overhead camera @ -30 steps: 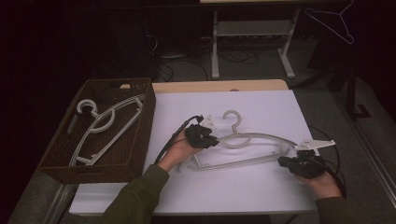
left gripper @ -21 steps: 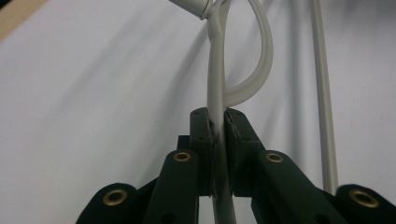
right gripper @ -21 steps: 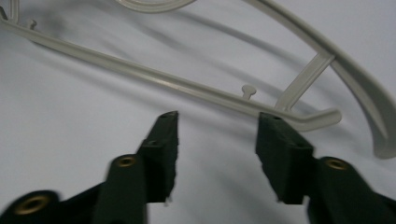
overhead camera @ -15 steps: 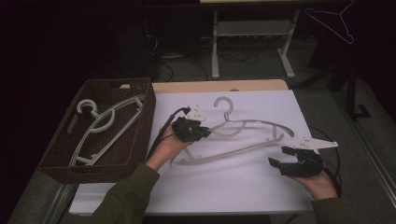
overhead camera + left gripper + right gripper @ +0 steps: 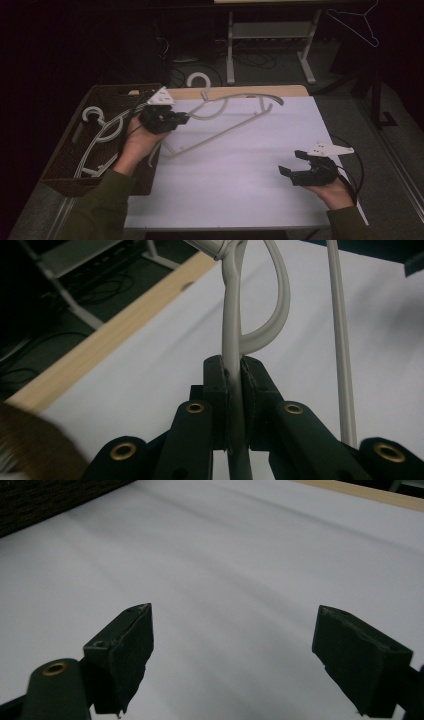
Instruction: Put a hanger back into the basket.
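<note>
The left claw (image 5: 182,119) is clamped on a thin arm of the pale grey hanger (image 5: 235,117), holding it above the bench (image 5: 240,185) at the far left of the white surface, just beside the brown wicker basket (image 5: 60,172). In the left gripper view the two black pads pinch the hanger (image 5: 231,355) rod from either side, with its curved inner loop rising beyond them and a second straight rod to the right. Compared with the frame one second earlier, when the hanger lay flat on the bench with a claw at each end, it is now lifted clear, tilted, and carried toward the far left; its hook stands above the wooden far edge of the bench. The left hand (image 5: 135,145) has risen and moved leftward with it.

The right claw (image 5: 296,162) stands wide and empty, low over the near right part of the bench; its jaws have just been opening, and nothing lies between them. One second ago it was at the hanger's right end; now it is well apart from the hanger. In the right gripper view the right claw (image 5: 230,655) has bare white surface between its separated pads.

Other white hangers (image 5: 100,137) lie in the basket, their places unchanged.
</note>
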The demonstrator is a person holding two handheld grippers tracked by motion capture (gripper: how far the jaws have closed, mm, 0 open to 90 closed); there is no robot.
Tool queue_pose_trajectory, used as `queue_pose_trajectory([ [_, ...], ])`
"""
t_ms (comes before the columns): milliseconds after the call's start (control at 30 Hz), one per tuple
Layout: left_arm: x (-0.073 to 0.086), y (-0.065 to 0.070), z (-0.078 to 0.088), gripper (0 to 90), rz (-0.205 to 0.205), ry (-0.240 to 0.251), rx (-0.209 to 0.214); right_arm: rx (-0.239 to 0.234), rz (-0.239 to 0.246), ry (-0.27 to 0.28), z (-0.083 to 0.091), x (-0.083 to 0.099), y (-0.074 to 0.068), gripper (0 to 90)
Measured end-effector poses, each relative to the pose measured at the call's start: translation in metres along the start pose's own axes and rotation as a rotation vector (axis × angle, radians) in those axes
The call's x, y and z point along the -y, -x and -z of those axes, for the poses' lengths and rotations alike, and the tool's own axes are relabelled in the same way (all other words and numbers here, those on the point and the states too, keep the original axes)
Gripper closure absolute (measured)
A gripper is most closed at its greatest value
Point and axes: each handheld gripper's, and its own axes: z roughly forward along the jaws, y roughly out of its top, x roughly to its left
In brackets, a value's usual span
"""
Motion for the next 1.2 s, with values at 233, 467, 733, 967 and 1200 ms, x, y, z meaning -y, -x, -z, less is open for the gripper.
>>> queue_pose_trajectory([
  [233, 0.021, -0.042, 0.049, 83.0, 0.053, -0.002, -0.096, -0.003, 0.007, 0.006, -0.006, -0.004, 0.002, 15.0],
  [467, 0.047, -0.071, 0.083, 83.0, 0.126, -0.002, -0.171, -0.001, 0.007, 0.005, -0.008, -0.005, 0.001, 14.9],
  [733, 0.081, -0.098, 0.112, 83.0, 0.172, -0.046, -0.268, 0.009, 0.003, 0.003, -0.008, -0.003, 0.004, 15.0],
  [967, 0.112, -0.12, 0.131, 82.9, 0.228, -0.063, -0.323, 0.018, 0.001, 0.003, -0.008, -0.003, 0.004, 14.9],
  [1200, 0.135, -0.135, 0.149, 82.9, 0.255, -0.1, -0.39, 0.027, 0.0, 0.003, -0.007, -0.002, 0.006, 14.9],
])
